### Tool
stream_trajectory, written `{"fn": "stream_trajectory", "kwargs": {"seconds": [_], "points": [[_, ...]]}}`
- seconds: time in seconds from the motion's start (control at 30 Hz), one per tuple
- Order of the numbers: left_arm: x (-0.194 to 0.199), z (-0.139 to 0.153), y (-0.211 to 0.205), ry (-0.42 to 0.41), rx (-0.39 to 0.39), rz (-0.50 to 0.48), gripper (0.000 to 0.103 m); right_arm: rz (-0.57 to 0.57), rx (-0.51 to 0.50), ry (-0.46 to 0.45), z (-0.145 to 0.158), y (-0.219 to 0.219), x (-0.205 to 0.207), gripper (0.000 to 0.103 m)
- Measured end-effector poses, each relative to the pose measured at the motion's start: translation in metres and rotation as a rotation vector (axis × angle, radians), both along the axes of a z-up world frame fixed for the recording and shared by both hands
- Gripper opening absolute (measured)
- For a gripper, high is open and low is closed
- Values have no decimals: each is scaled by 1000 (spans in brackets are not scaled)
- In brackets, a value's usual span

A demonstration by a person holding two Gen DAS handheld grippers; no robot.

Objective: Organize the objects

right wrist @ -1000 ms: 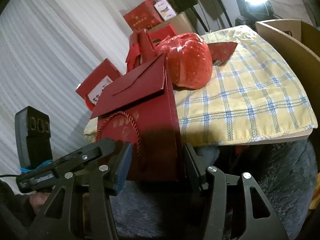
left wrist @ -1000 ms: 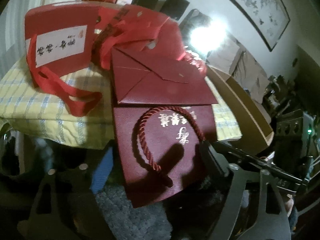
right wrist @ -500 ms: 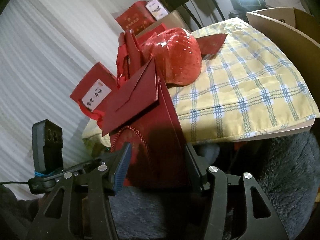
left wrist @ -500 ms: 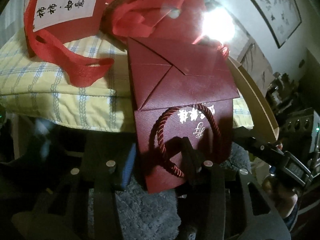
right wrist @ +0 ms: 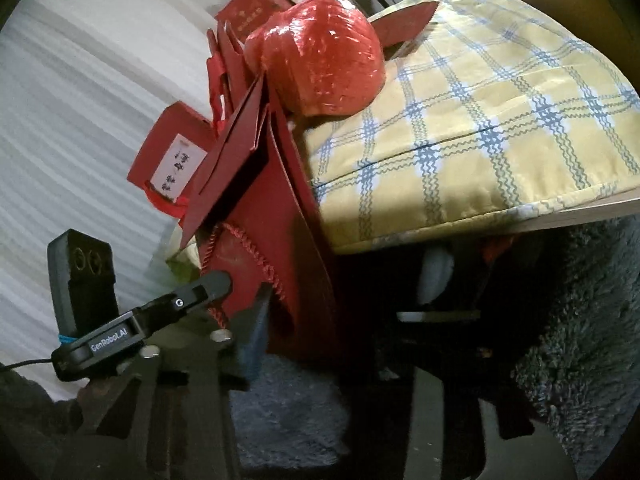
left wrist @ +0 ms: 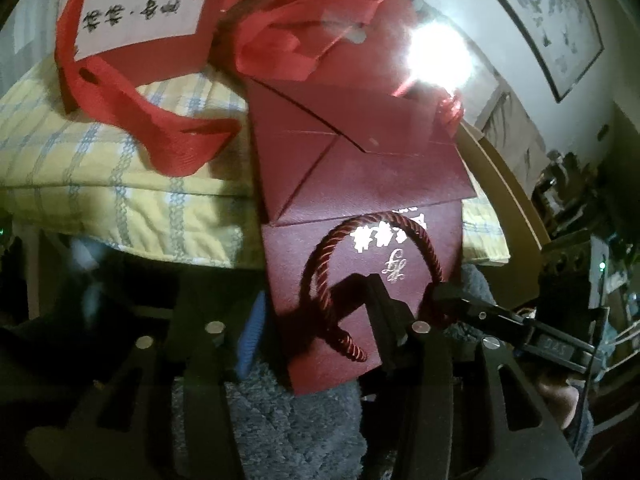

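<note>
A dark red bag (left wrist: 360, 264) with a twisted cord handle (left wrist: 320, 300) stands on the grey rug (left wrist: 288, 420) against the front edge of the desk (right wrist: 580, 216), which is covered by a yellow checked cloth (right wrist: 500, 120). A dark red envelope (left wrist: 360, 160) lies over the bag's top, partly on the cloth. The left gripper (left wrist: 316, 332) straddles the bag's lower part; its jaws are opening, the right-hand finger (left wrist: 384, 320) lies over the bag's face, and whether the pads press the bag cannot be told. The right gripper (right wrist: 320, 320) approaches the same bag (right wrist: 272, 260) from its side; its jaws are closing with the bag between them, the blue-padded finger (right wrist: 256, 332) is at the bag's face, and the other finger is lost in shadow, so a grip cannot be confirmed. Toward the rear left of the desk lie a red box (left wrist: 140, 20) with a white label and red ribbon (left wrist: 160, 136), and further red bags (left wrist: 320, 32). A shiny red wrapped bundle (right wrist: 320, 52) rests on the cloth behind the bag. A cardboard box (right wrist: 560, 0) stands at the desk's right edge.
</note>
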State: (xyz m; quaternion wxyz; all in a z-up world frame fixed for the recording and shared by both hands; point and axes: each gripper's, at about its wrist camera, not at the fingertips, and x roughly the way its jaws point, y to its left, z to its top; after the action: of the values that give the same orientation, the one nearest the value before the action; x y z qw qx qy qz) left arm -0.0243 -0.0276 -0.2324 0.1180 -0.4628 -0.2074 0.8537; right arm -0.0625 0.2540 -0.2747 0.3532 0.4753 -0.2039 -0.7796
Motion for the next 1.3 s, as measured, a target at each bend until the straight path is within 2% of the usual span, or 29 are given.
{"fn": "stream_trajectory", "kwargs": {"seconds": [0.1,0.2,0.3,0.37,0.43,0.5,0.57,0.67,0.73,0.87,0.93,1.0,1.07,1.2,1.23,1.3], "points": [[-1,0,-2,-7,18,10,50,0,-25,-7,0,-1,0,27],[2,-1,-6,-10,10,26,58,-11,-61,0,3,3,1,22],[12,-11,-11,31,35,38,66,-16,-136,-27,3,10,-1,19],[14,-21,-9,15,99,12,67,-8,-217,-79,-3,14,-4,16],[14,-19,-4,31,109,-16,68,4,-270,-110,-7,16,-5,16],[16,-13,-2,59,106,-29,73,14,-283,-115,-7,16,-4,15],[17,-10,-2,76,111,-30,73,12,-237,-75,1,13,-3,15],[19,-8,-7,87,135,-12,71,23,-189,-34,8,9,0,16],[23,-5,-13,120,181,-1,68,21,-190,-40,7,10,-1,16],[36,14,-18,261,252,-42,67,6,-286,-102,-8,19,-8,16],[38,20,-16,296,263,-77,67,10,-305,-116,-12,19,-10,17],[37,19,-12,292,282,-112,67,34,-293,-116,-11,12,-9,17],[31,22,-5,275,233,-98,66,47,-257,-94,-8,5,-6,18],[15,10,-6,169,144,-33,39,43,-197,-37,2,5,-4,18],[15,8,-3,147,116,-20,36,37,-160,-11,6,5,-3,18],[12,5,-3,122,99,-15,36,38,-83,39,14,-3,0,18]]}}
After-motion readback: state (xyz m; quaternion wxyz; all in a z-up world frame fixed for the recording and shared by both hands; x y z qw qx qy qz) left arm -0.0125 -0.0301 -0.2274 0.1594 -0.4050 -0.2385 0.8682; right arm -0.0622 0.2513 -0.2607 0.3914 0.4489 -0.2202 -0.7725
